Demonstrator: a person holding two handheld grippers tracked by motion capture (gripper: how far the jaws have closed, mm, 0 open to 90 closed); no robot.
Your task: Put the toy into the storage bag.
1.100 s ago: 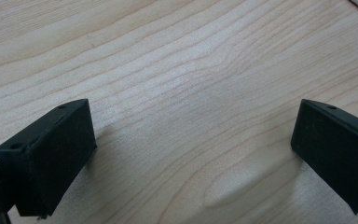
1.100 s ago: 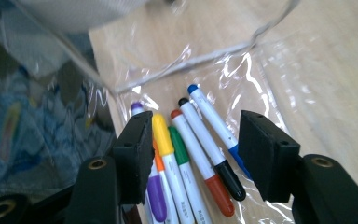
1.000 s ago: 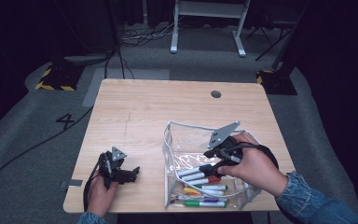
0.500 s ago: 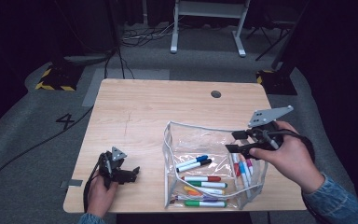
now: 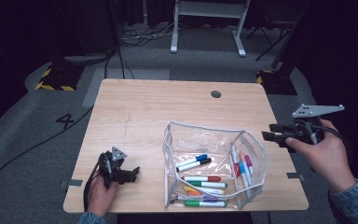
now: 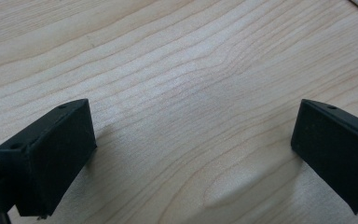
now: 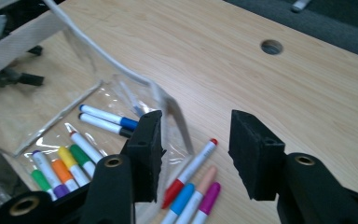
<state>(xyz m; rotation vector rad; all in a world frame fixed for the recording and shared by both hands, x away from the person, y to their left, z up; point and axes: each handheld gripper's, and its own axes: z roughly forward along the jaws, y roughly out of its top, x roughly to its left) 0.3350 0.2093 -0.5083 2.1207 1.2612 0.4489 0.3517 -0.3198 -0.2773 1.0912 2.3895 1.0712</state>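
Markers look pretty much all packed from what I can see: your clear plastic pouch with the white zipper rim (image 5: 213, 129) sits open on the near right part of the light wooden table (image 5: 168, 107), and every coloured marker pen (image 5: 193, 163) I can spot lies inside it, a blue and a black one in the middle, a bunch more toward the near edge, and a few along its right wall. I can't find any loose ones out on the wood, so I'd say the filling part is done. Your right gripper (image 5: 271, 136) hangs just off the pouch's right side, above the table edge, jaws released with nothing between them, and they've just been closing a bit. Your left gripper (image 5: 133, 174) rests at the near left of the table, well apart from the pouch, jaws spread wide over bare wood. What's probably left is zipping the pouch closed, since the mouth gapes open.
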